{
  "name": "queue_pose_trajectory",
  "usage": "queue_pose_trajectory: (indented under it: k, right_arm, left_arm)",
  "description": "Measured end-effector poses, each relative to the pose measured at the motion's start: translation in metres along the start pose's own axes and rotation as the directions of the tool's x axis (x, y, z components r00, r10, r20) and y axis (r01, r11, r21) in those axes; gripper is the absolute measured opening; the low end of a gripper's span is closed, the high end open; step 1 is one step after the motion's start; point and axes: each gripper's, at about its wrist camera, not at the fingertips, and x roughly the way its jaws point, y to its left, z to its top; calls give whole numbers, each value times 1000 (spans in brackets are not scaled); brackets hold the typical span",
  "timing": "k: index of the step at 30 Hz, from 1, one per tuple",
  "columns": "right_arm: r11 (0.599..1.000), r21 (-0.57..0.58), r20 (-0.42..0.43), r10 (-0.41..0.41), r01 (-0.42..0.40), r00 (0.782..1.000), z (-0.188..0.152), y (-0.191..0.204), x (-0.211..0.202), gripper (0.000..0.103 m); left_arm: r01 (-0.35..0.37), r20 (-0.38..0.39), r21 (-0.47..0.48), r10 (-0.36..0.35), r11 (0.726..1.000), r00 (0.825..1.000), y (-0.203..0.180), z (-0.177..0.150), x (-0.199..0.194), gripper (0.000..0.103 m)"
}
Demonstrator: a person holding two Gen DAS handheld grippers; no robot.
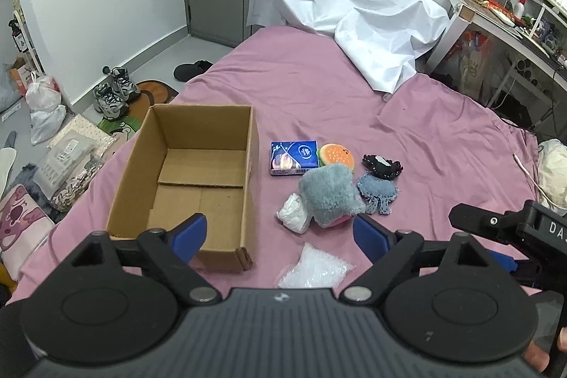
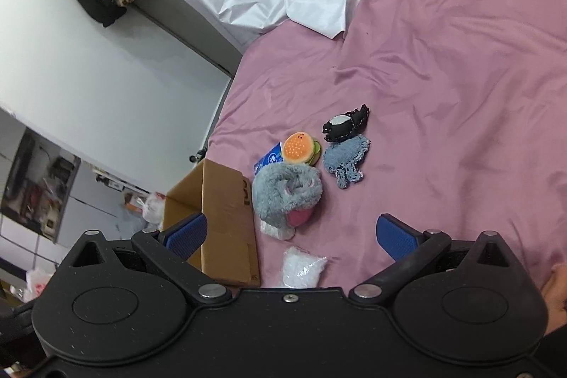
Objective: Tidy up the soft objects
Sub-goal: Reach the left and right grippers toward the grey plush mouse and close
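A: Two tools, both with jaws spread wide and nothing between them. Your left tool (image 1: pixel 280 232) hangs over the near edge of the bed (image 1: pixel 319 80), lined up between the cardboard box (image 1: pixel 198 179) and the pile.

B: Box first, then?

A: Yes. It sits at the left, open side up, nothing inside. Likely parked there so each soft thing travels only a short way.

B: And the pile?

A: Just right of the box: blue tissue pack (image 1: pixel 293 157), white wad (image 1: pixel 294 217), grey plush (image 1: pixel 329 195) leaning on the wad, burger plush (image 1: pixel 336 156) behind it. Further right, the knitted blue piece (image 1: pixel 377 192) with the black plush (image 1: pixel 382 165) touching its far edge. A clear bubble bag (image 1: pixel 313 268) lies nearest you, apart from the rest.

B: Right tool?

A: Your right tool (image 2: pixel 301 234) points at the grey plush, empty. Bunching them probably keeps every grasp within one reach; nothing is boxed yet.
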Motion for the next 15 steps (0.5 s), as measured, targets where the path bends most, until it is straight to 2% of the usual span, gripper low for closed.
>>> queue_pose_trajectory:
  k: [6, 15]
  right_arm:
    - [994, 103, -11, 32, -31, 999, 9, -15, 11, 100]
    - [980, 199, -7, 12, -10, 1000, 20, -34, 30, 82]
  left_arm:
    - [1, -16, 8, -1, 1000, 1000, -9, 8, 16, 79]
    - [12, -30, 25, -11, 1000, 1000, -31, 21, 41, 68]
